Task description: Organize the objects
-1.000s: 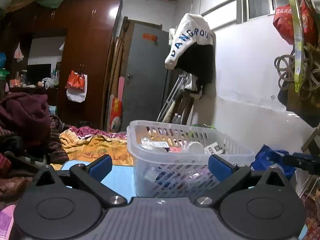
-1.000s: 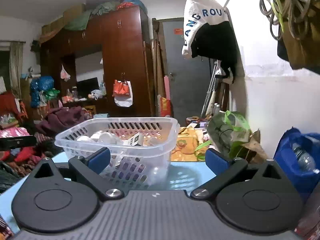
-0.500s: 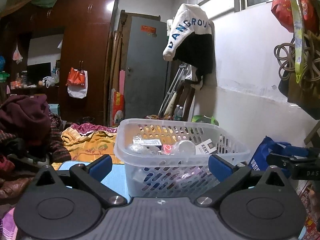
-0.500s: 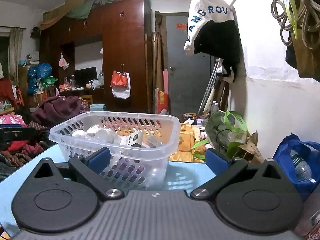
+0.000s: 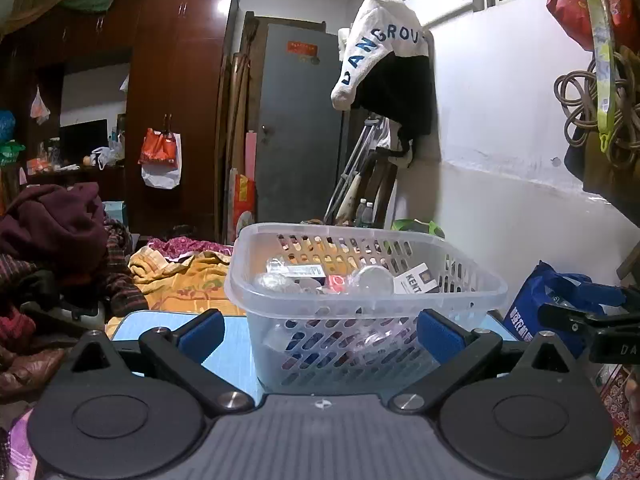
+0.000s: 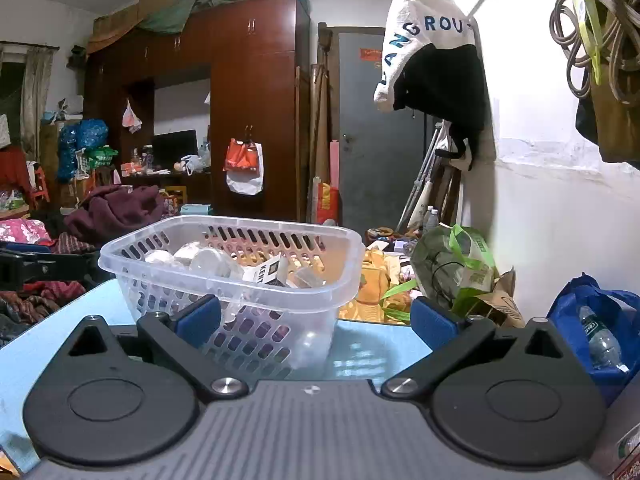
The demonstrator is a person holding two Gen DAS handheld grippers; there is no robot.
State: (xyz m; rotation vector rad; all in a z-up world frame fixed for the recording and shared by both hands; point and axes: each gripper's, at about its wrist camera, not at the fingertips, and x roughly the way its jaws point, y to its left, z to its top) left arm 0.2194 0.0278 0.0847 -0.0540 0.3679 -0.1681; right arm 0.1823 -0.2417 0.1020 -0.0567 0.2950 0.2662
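Observation:
A clear plastic slotted basket [image 5: 476, 280] stands on a light blue table [image 5: 232, 344]. It holds several small items, among them a white KENT box [image 5: 414, 278] and a round clear lid [image 5: 372, 278]. My left gripper [image 5: 318, 334] is open and empty, just in front of the basket, its blue pads to either side. The basket also shows in the right wrist view [image 6: 160, 258], left of centre. My right gripper [image 6: 314, 320] is open and empty, in front of the basket's right half. The other gripper shows at the edge of each view.
A blue bag [image 6: 600, 320] with a water bottle sits at the right of the table, a green bag [image 6: 460, 264] behind it. Piled clothes [image 5: 52, 236] and an orange blanket [image 5: 184, 276] lie to the left. A white wall runs along the right.
Both views have shifted so the basket sits a little lower and its contents show more from above. Both grippers stay open and empty.

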